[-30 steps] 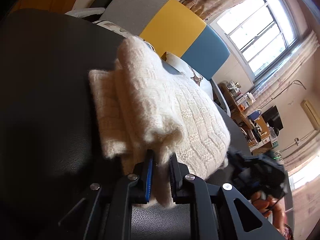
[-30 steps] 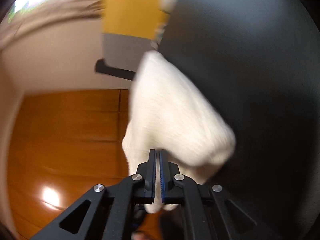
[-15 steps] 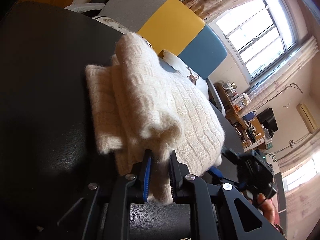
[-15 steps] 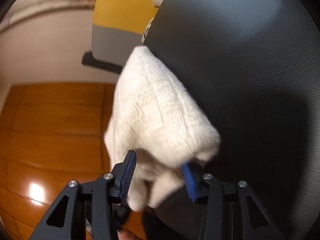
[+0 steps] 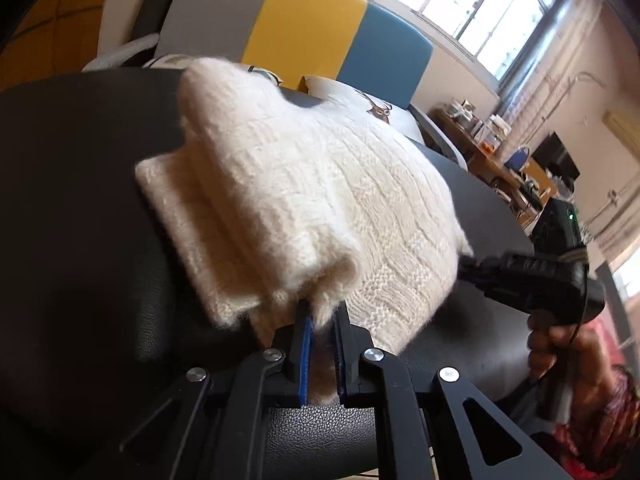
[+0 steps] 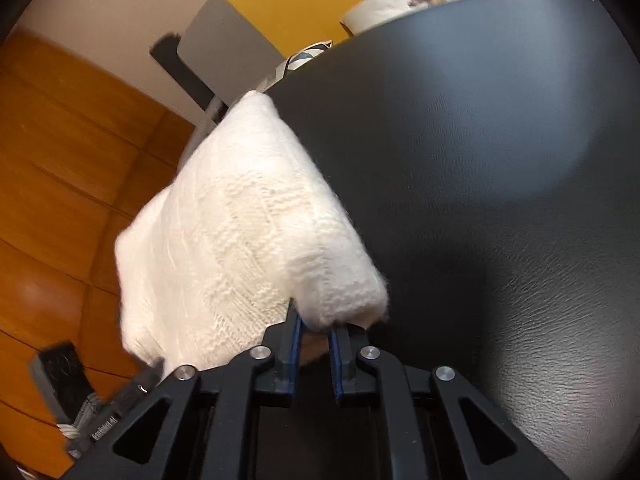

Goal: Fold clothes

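Note:
A cream knitted sweater point(image 5: 320, 208) lies folded in several layers on a black leather surface point(image 5: 80, 200). My left gripper point(image 5: 322, 316) is shut on its near edge, with fabric between the blue pads. In the right wrist view the sweater point(image 6: 248, 240) sits at the surface's left edge. My right gripper point(image 6: 314, 326) has its jaws narrowly apart at the sweater's near corner, and the fabric reaches between the tips. The right gripper also shows in the left wrist view point(image 5: 532, 276), held by a hand at the sweater's far side.
A grey, yellow and blue chair back point(image 5: 304, 28) stands behind the surface, with a deer-print cushion point(image 5: 360, 100). A cluttered desk point(image 5: 500, 148) and a window are at the far right. Orange wooden floor point(image 6: 60, 160) lies left of the black surface point(image 6: 480, 160).
My right gripper opened wide half a second ago and has now closed to a narrow gap at the sweater's corner. The left gripper kept its hold while the view swung round.

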`<action>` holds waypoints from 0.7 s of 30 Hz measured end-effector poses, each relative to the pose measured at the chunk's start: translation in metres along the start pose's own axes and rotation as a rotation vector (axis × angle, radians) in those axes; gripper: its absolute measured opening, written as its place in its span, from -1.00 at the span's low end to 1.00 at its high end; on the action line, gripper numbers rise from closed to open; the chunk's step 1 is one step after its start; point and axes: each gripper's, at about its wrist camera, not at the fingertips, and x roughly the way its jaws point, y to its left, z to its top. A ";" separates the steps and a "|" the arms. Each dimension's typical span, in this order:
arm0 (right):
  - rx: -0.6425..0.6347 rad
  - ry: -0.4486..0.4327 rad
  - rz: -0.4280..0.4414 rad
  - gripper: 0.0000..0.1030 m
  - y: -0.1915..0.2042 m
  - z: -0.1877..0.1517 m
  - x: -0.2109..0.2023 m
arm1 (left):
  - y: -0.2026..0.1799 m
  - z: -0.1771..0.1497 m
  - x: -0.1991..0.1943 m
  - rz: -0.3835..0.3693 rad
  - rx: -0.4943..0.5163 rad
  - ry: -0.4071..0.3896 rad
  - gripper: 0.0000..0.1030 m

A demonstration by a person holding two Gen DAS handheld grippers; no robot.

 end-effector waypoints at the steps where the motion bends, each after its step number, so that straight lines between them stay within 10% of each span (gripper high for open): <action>1: -0.023 0.005 -0.011 -0.58 0.003 -0.002 -0.010 | 0.001 0.000 -0.001 -0.008 -0.003 0.003 -0.80; 8: -0.350 -0.062 -0.087 -0.52 0.070 0.001 -0.056 | 0.014 0.000 0.000 -0.071 -0.088 0.015 -0.80; 13: -0.489 -0.039 -0.131 -0.52 0.122 0.038 0.025 | 0.009 0.003 0.000 -0.058 -0.082 0.021 -0.80; 21: -0.634 0.083 -0.279 -0.52 0.108 -0.015 0.043 | 0.011 0.006 0.003 -0.057 -0.105 0.026 -0.78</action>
